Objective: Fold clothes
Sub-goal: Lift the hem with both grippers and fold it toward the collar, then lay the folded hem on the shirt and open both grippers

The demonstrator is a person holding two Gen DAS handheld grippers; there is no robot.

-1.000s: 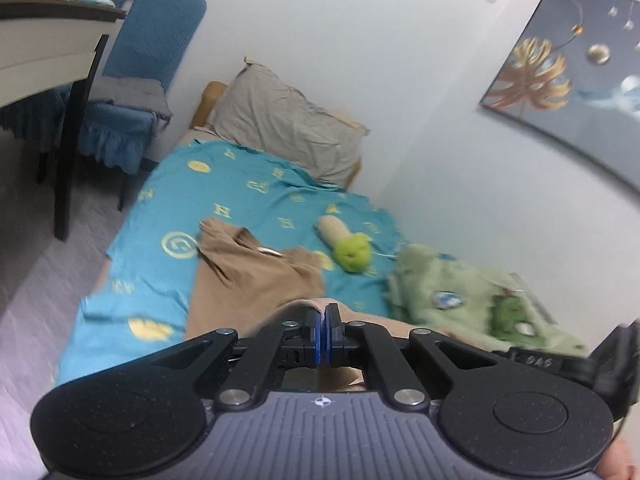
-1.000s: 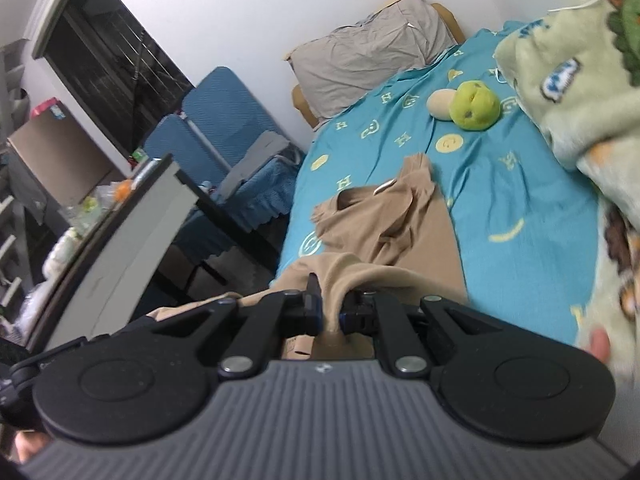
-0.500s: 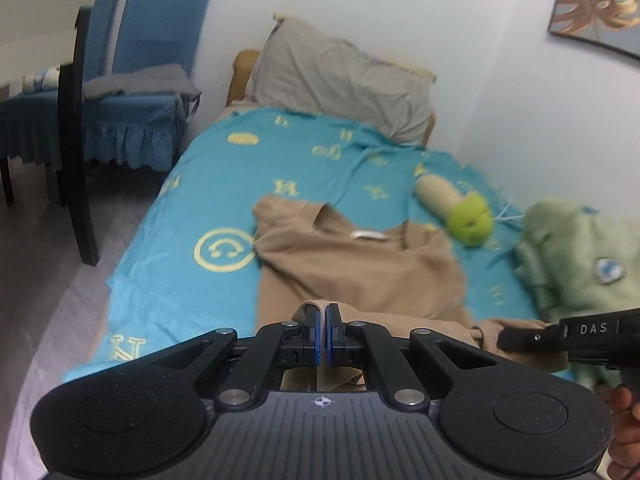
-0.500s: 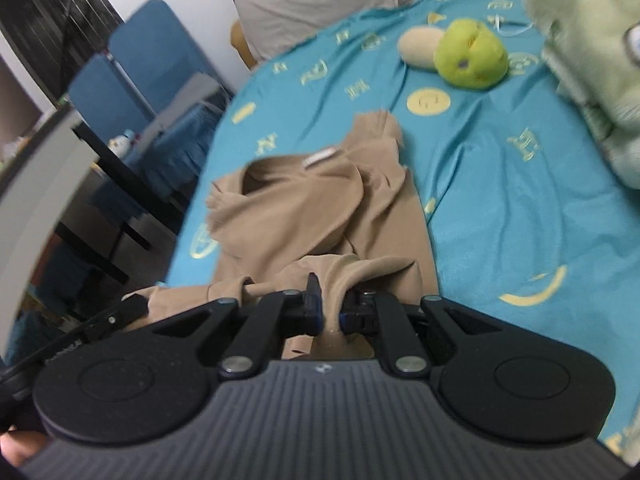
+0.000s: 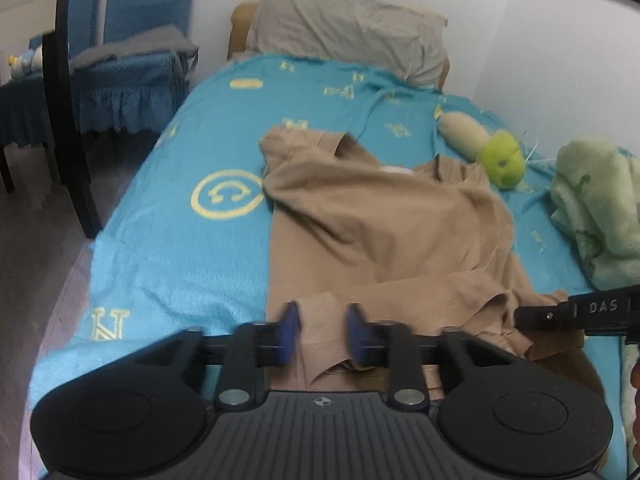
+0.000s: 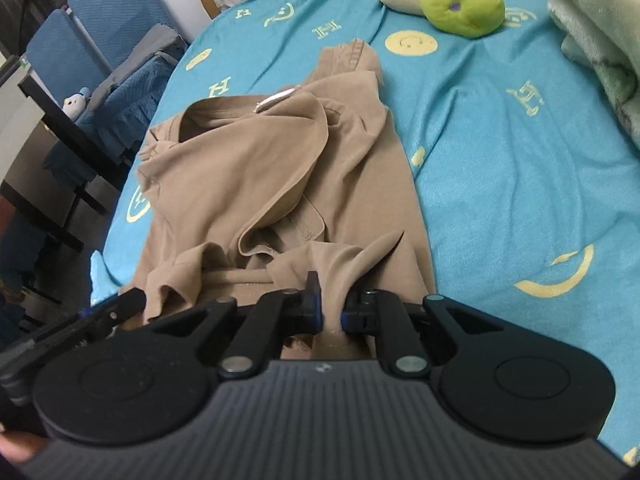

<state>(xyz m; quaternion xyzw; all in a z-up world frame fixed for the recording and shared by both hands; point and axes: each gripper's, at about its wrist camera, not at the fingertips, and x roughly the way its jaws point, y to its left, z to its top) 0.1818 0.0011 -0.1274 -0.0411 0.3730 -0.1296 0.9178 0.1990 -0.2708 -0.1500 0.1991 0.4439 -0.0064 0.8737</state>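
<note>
A tan T-shirt [image 5: 384, 232] lies rumpled on the teal bed sheet [image 5: 180, 248], collar toward the pillow. It also shows in the right wrist view [image 6: 248, 168]. My left gripper [image 5: 322, 326] is open over the shirt's near hem, with cloth lying between its blue pads. My right gripper [image 6: 330, 304] is shut on a bunched fold of the shirt's near hem. The right gripper's tip also shows at the right edge of the left wrist view [image 5: 576, 312].
A green and beige plush toy [image 5: 488, 152] and a green fleece blanket [image 5: 596, 208] lie on the bed's right side. A grey pillow [image 5: 348, 28] is at the head. Blue chairs [image 5: 128, 52] and a dark table leg [image 5: 68, 92] stand to the left.
My left gripper has opened and let go of the hem. Both grippers have come down toward the bed, and the shirt now lies spread lower on the sheet.
</note>
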